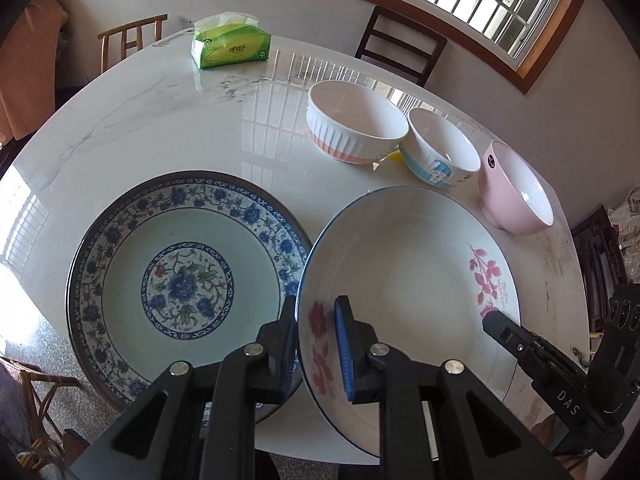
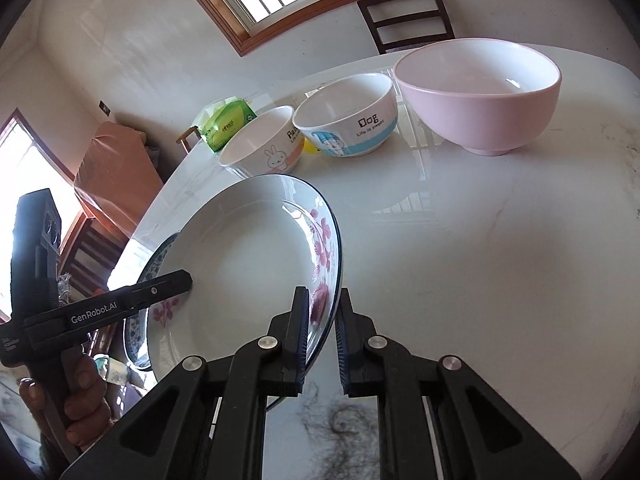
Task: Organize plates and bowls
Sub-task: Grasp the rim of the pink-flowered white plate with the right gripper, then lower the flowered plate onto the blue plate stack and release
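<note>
A white plate with pink flowers (image 1: 404, 280) is tilted above the marble table (image 1: 160, 120), its left rim over a blue-patterned plate (image 1: 180, 280). My left gripper (image 1: 316, 344) is shut on the white plate's left rim. My right gripper (image 2: 322, 332) is shut on its opposite rim (image 2: 256, 272); its finger also shows in the left wrist view (image 1: 496, 324). Three bowls stand behind: a ribbed white and pink bowl (image 1: 356, 124), a cartoon bowl (image 1: 440, 148) and a pink bowl (image 1: 516, 192).
A green tissue pack (image 1: 230, 42) lies at the table's far side. Chairs (image 1: 400, 46) stand around the table. The table edge runs close to the plates at the near side.
</note>
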A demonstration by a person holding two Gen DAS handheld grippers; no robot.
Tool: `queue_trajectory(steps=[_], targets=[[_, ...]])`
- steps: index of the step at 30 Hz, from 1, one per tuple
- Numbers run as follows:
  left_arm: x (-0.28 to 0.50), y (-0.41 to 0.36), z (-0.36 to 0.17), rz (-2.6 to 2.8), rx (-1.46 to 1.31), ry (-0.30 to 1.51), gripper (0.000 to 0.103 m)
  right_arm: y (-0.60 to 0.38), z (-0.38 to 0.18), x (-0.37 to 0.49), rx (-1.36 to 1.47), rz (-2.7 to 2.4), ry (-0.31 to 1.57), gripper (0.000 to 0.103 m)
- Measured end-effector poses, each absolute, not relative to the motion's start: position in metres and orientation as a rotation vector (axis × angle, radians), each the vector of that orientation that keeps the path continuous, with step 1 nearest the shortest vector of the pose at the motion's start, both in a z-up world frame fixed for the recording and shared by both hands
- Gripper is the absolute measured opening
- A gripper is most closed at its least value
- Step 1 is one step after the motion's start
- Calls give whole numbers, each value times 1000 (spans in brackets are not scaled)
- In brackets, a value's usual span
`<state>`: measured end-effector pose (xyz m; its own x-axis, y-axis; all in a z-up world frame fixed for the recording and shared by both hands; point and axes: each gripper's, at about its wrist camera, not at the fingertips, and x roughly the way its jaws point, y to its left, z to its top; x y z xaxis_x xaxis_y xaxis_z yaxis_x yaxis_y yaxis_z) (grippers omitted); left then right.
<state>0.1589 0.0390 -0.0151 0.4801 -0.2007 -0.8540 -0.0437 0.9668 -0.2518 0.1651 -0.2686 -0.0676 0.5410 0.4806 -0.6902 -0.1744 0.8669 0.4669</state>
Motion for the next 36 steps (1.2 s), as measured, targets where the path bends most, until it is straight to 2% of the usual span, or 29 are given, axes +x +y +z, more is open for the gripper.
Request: queue_trajectory(steps=[14, 36], targets=[[127, 144, -16, 54, -355, 1055, 19, -154, -50, 166, 243, 592, 949, 13], [145, 185, -47, 59, -400, 1063, 18, -91, -71, 194, 105, 593, 984, 13]])
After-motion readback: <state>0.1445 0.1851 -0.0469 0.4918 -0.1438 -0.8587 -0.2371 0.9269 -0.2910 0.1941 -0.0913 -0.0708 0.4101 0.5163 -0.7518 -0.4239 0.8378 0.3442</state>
